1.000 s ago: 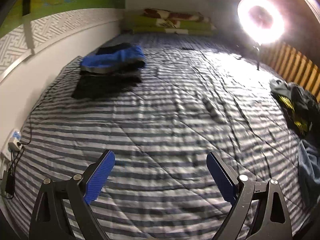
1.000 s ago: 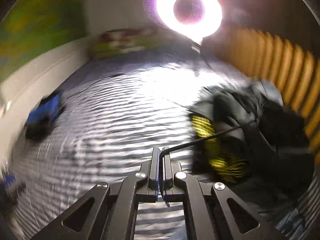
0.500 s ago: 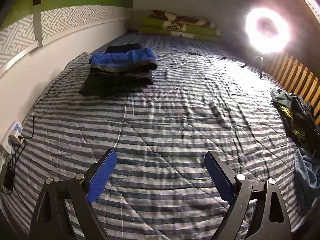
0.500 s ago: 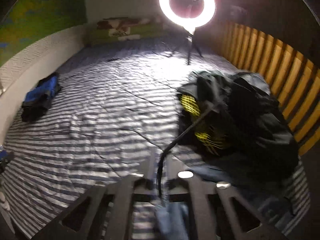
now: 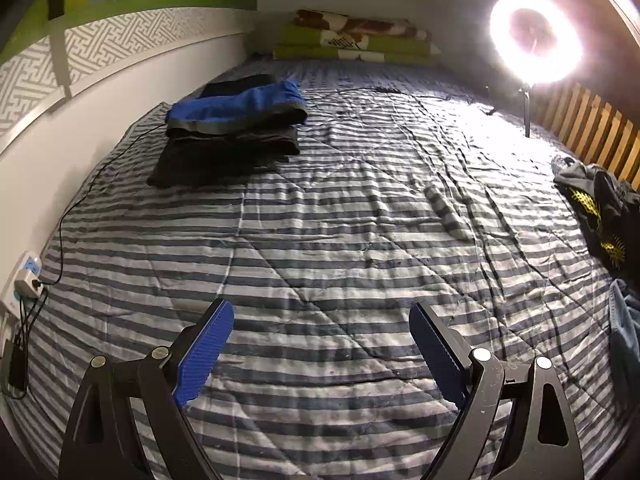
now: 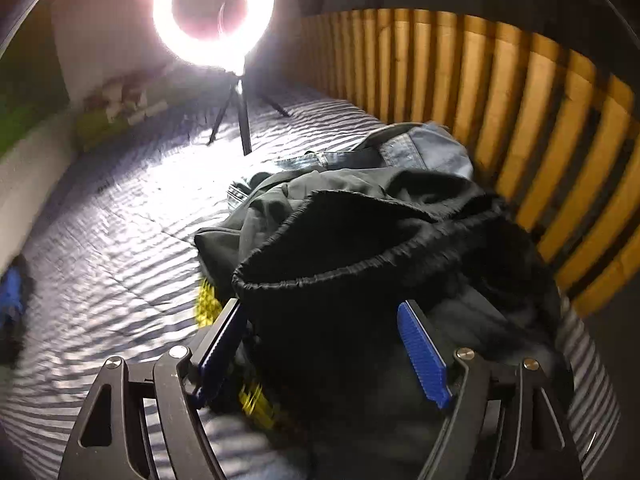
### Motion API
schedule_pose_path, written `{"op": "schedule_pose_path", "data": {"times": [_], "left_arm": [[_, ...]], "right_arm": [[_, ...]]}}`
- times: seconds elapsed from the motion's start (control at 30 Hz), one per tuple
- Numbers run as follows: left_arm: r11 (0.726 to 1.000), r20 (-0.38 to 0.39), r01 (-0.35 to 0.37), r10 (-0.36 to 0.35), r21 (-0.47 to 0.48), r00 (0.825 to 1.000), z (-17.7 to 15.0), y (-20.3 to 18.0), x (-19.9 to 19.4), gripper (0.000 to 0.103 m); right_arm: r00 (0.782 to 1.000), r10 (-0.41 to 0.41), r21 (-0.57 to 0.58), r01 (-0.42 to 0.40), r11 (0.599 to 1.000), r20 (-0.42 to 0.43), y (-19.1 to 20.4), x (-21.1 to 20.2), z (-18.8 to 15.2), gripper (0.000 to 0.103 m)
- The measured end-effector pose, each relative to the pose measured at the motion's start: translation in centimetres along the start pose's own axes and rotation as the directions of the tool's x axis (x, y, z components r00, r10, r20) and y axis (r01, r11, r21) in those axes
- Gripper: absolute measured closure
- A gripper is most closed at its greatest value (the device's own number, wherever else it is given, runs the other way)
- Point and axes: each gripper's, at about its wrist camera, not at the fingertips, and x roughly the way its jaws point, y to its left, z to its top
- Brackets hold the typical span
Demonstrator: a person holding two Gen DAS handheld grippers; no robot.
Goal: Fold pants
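Observation:
A heap of unfolded clothes lies by the wooden slats, topped by black pants [image 6: 360, 264] with an elastic waistband facing me. Denim jeans [image 6: 424, 148] lie behind them and a black-and-yellow garment [image 6: 208, 300] pokes out at the left. My right gripper [image 6: 324, 308] stands open right over the black pants, its blue pads on either side of the fabric without pinching it. My left gripper [image 5: 320, 316] hangs open above the bare striped quilt [image 5: 340, 220], holding nothing. The same heap [image 5: 604, 216] shows at the right edge of the left wrist view.
A stack of folded clothes [image 5: 236, 132], blue on top of black, sits at the far left by the wall. A lit ring light [image 5: 536, 36] on a tripod [image 6: 240, 116] stands on the bed. Pillows [image 5: 356, 40] lie at the head. A power strip [image 5: 24, 280] and cable run along the left edge.
My right gripper was shut on a black drawstring; it has let go, opened, and moved forward over the black pants. The left gripper has barely shifted and stays open.

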Motion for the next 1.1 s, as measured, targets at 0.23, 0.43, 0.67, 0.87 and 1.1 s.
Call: {"op": "schedule_pose_path", "data": {"times": [0.23,0.43,0.67,0.87,1.1], "left_arm": [[1.0,-0.01,0.01,-0.011,-0.022,1.0,0.5,0.7,0.7,0.011],[0.998,0.014,0.025,-0.024,-0.054,1.0,0.7,2.1,-0.5,0.011],[0.99,0.064,0.005,0.004,-0.142,0.998,1.5,5.7,-2.1,0.012],[0.971,0.078,-0.012,0.032,-0.24,0.996,1.6,10.8,-3.1,0.013],[0.966,-0.015,0.065,-0.072,-0.252,0.997,-0.2,13.4,-1.5,0.013]], "right_arm": [[0.997,-0.075,-0.003,0.075,0.997,0.001,-0.6,1.5,0.4,0.086],[0.996,0.085,-0.066,-0.083,0.994,0.018,3.7,-4.8,-1.5,0.087],[0.898,0.438,-0.354,-0.424,0.834,-0.043,20.0,-14.4,-11.6,0.087],[0.745,0.61,-0.532,-0.643,0.551,-0.269,31.8,-21.1,-23.8,0.082],[0.783,0.489,-0.567,-0.619,0.543,-0.386,30.2,-18.7,-28.0,0.068]]}}
